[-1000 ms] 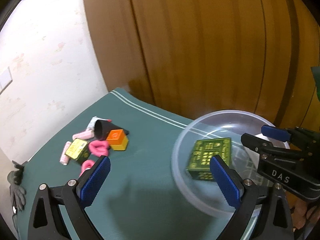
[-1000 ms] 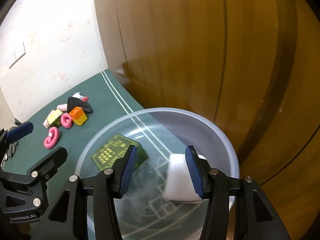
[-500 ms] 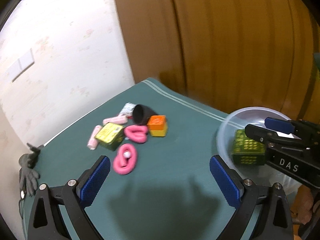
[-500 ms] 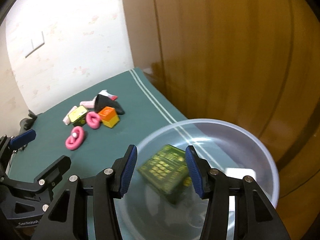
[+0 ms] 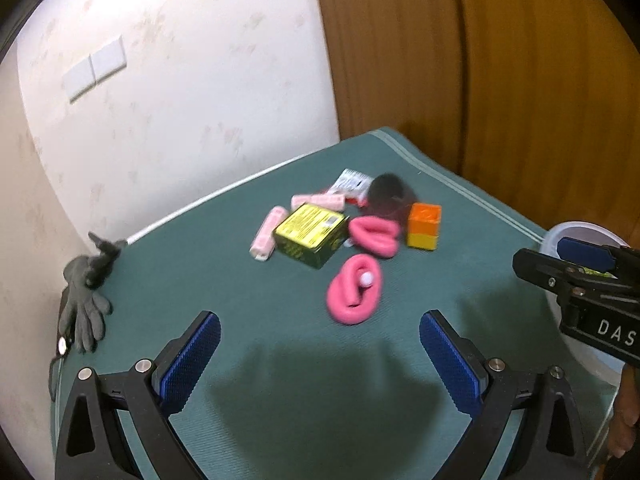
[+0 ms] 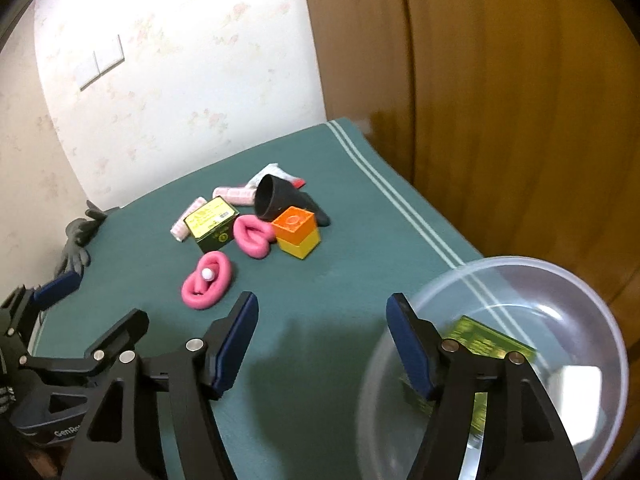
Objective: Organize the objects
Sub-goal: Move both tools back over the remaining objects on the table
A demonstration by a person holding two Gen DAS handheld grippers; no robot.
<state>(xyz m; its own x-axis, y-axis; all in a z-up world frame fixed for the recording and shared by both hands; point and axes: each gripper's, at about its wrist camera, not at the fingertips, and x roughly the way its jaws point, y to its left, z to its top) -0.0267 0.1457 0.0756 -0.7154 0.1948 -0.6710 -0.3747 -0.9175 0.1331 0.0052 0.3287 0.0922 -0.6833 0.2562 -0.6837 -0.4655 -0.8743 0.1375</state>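
Observation:
A cluster lies on the green cloth: a yellow-green box point(image 5: 310, 233) point(image 6: 211, 227), two pink rings point(image 5: 355, 289) point(image 6: 207, 280), an orange-and-yellow block point(image 5: 424, 226) point(image 6: 297, 231), a black cup on its side point(image 6: 272, 197), pink rolls point(image 5: 267, 232) and a white packet point(image 5: 350, 182). A clear plastic bowl point(image 6: 568, 280) at the right holds a green box point(image 6: 488, 344) and a white object. My left gripper point(image 5: 319, 354) is open and empty, short of the cluster. My right gripper point(image 6: 322, 342) is open and empty, at the bowl's left rim.
A grey glove point(image 5: 86, 300) lies at the cloth's left edge. A wooden wardrobe point(image 6: 500, 100) stands behind the table at the right, and a pale wall point(image 5: 160, 80) at the left. The bowl's rim point(image 5: 576, 228) shows behind the right gripper.
Both grippers swung left, away from the bowl and toward the cluster. My right gripper opened wider and no longer straddles the white object in the bowl.

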